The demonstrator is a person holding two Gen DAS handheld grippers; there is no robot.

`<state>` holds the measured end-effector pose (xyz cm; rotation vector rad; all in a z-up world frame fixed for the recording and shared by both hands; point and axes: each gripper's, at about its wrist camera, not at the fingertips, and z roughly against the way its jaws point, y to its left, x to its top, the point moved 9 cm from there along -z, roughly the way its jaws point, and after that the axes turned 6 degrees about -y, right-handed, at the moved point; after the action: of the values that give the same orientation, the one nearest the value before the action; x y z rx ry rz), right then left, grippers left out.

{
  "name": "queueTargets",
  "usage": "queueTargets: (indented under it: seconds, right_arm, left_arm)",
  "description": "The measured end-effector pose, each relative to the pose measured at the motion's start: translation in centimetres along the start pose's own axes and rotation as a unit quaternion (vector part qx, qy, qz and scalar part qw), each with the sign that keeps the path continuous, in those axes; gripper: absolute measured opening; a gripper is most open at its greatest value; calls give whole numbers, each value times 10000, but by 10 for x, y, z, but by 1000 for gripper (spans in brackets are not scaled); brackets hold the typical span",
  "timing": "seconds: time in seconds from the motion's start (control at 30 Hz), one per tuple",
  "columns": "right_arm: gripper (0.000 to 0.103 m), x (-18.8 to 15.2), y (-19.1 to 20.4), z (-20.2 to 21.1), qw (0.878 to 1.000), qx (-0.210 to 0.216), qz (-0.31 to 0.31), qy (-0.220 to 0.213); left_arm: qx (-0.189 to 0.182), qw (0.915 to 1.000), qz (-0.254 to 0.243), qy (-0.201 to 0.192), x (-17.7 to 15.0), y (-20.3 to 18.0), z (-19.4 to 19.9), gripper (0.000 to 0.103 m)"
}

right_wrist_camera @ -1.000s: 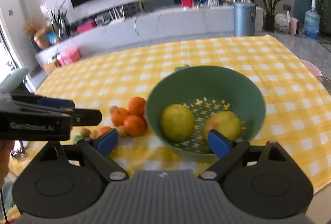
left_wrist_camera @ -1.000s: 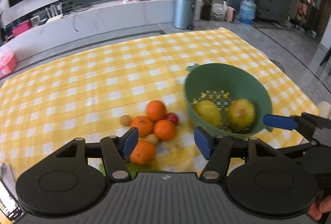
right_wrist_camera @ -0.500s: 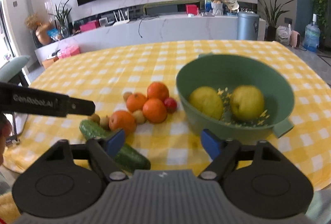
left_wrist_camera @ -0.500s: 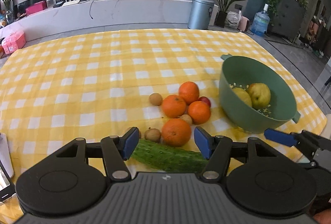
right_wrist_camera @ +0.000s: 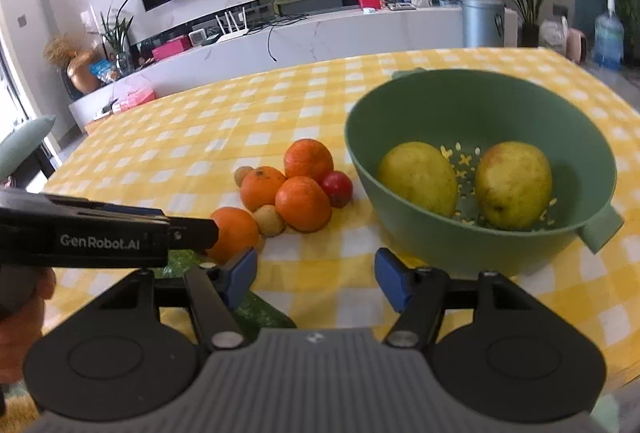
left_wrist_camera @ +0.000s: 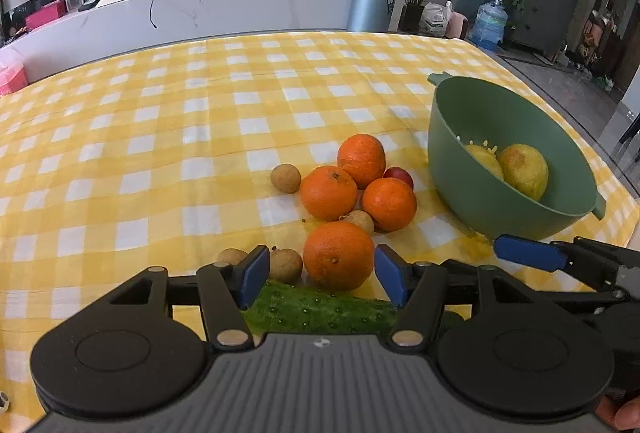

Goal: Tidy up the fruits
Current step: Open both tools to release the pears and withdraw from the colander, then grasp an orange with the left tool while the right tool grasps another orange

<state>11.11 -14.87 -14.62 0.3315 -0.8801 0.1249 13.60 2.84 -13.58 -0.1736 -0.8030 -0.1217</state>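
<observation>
A green colander bowl (left_wrist_camera: 472, 137) (right_wrist_camera: 472, 105) holds two yellow-green pears (left_wrist_camera: 524, 171) (right_wrist_camera: 514, 183). Left of it lie several oranges (left_wrist_camera: 329, 192) (right_wrist_camera: 303, 203), a small red fruit (left_wrist_camera: 399, 176) (right_wrist_camera: 337, 188), small brown round fruits (left_wrist_camera: 285, 178) and a cucumber (left_wrist_camera: 320, 311). My left gripper (left_wrist_camera: 316, 273) is open, its pads either side of the nearest orange (left_wrist_camera: 338, 261), above the cucumber. My right gripper (right_wrist_camera: 316, 275) is open and empty over the cloth in front of the bowl. The left gripper's finger (right_wrist_camera: 120, 229) shows in the right wrist view.
The table wears a yellow and white checked cloth (left_wrist_camera: 200, 113). Its right edge runs just past the bowl. Beyond the table stand a white TV bench (left_wrist_camera: 200, 9), a metal bin (left_wrist_camera: 372, 3) and a water bottle (left_wrist_camera: 489, 19).
Both grippers have swung left, away from over the bowl. The left gripper has closed in on the nearest orange; the cucumber has come into view under it.
</observation>
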Motion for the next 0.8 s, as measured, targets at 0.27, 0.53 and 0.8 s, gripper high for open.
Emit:
queueTargets:
  seconds: [0.27,0.53,0.8]
  right_arm:
    - [63,4,-15,-3,9981,28,-604,-121]
    - [63,5,-18,-3,9968,0,-775,-188]
    - [63,4,-22,-8,9950,36,-983,-153]
  left_arm:
    - [76,9993,-376,9,-6,-3,-4,71]
    - [95,9970,-771,7,-8,-15,-15,71]
    - [56,9969,-770,-151,-5,-17,-23,72]
